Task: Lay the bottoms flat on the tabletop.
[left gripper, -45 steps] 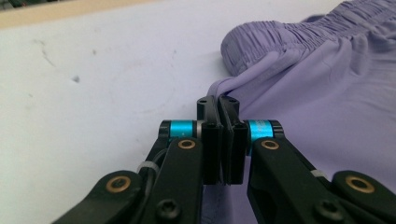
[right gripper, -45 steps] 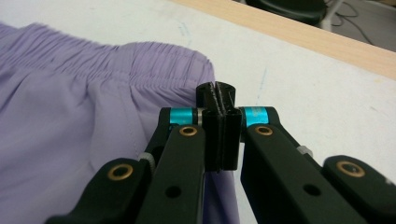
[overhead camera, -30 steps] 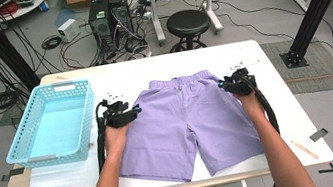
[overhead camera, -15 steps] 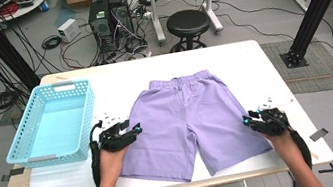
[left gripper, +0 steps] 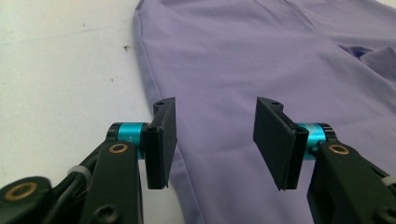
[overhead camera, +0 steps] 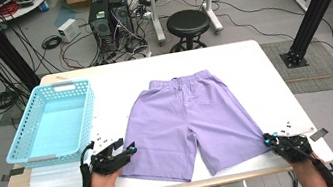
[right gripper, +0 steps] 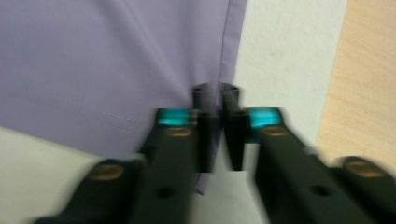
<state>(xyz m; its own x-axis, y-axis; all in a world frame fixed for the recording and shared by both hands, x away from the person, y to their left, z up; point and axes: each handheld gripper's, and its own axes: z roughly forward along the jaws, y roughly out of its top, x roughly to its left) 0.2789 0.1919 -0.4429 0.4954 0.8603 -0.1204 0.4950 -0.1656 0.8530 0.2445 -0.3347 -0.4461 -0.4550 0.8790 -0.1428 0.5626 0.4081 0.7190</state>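
We are seeing purple shorts (overhead camera: 186,120) lying flat mid-table (overhead camera: 250,60), a blue basket (overhead camera: 52,121) well left. Left gripper (left gripper: 215,140) is gaping over one hem; right gripper (right gripper: 215,135), jaws nearly together, is hovering at the other. Stool (overhead camera: 188,21) and cables are sitting behind.

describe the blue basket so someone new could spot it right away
Start at the white table and go to its left end. The basket sits there, left of the purple shorts. It is the one light blue, lattice-walled, open-topped box, with nothing visible inside.

Right gripper (right gripper: 215,135) view motion-blurred; fabric between its nearly-closed jaws unclear.
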